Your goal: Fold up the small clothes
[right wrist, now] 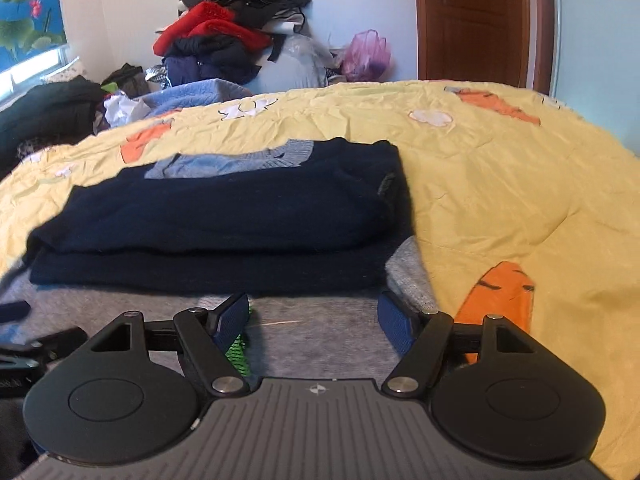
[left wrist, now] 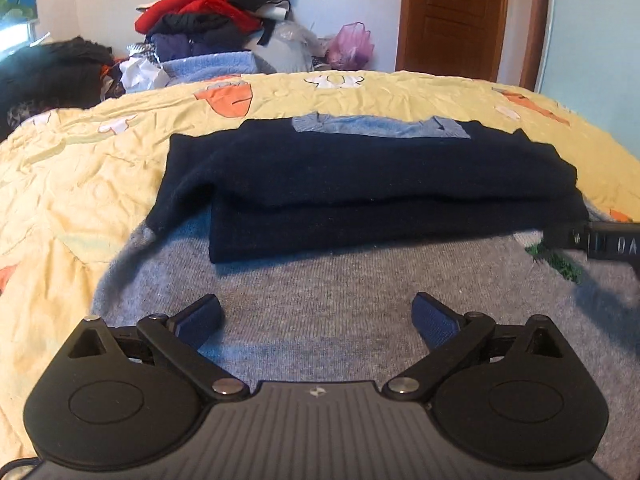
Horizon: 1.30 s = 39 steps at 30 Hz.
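Note:
A small sweater lies on the yellow bedspread (left wrist: 80,184). Its grey body (left wrist: 340,300) is spread toward me, and its navy sleeves (left wrist: 360,176) are folded across it in a stacked band, with a light blue collar (left wrist: 380,126) at the far edge. My left gripper (left wrist: 316,316) is open and empty, hovering over the grey body near its left side. My right gripper (right wrist: 314,316) is open and empty over the grey body (right wrist: 320,332) at its right side, in front of the navy fold (right wrist: 224,216). The right gripper's tip shows at the left view's right edge (left wrist: 608,242).
A tall pile of red, black and navy clothes (left wrist: 216,12) stands beyond the bed's far edge, with a pink plastic bag (left wrist: 354,46) beside it. A wooden door (left wrist: 452,16) is at the back right. Dark clothes (left wrist: 44,76) lie at the far left.

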### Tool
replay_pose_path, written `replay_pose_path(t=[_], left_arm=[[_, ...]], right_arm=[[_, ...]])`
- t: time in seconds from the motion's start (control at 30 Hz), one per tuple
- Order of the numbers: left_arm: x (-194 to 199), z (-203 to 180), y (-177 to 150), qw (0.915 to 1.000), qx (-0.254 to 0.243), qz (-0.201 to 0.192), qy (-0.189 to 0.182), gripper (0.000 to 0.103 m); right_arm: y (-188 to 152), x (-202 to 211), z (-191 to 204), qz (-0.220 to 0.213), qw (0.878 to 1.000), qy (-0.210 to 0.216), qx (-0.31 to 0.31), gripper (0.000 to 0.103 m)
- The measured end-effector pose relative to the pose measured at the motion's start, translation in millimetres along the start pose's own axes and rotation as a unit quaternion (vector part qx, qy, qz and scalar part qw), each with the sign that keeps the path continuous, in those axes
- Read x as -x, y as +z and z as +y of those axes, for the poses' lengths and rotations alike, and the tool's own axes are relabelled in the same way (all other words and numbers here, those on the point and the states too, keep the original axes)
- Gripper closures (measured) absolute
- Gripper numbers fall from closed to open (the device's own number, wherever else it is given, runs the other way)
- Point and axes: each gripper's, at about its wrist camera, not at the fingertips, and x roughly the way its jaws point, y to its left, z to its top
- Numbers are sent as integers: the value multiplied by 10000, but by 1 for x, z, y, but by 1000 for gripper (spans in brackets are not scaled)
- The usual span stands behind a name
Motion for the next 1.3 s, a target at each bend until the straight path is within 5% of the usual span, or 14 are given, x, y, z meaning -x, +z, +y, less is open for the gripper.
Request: replay_pose_path(t=[0.23,0.57,0.83,0.97,1.13,1.3], left_arm=[[0,-1,0,10000,-4,-27,34,0],[21,-1,-9,9997,55,249,45,0],[22,-1,-20,10000,-13,-24,53,0],[22,0,-19,10000,-18,-11,47,0],[37,-4,-24,9997,7,244,49,0],[44,-4,-39,10000,-65,20,16,0]], right_arm=[[-10,18,12,74,9999,-1,112,28],[-23,14,16,-42,9989,-122,446,12],[-31,31,27,130,9985,-234,485,11],[-42,34,27,84,9986,-269,455,1],[-41,32,26,83,9986,-297,434,0],[-40,32,26,100,9985,-308,430,1]])
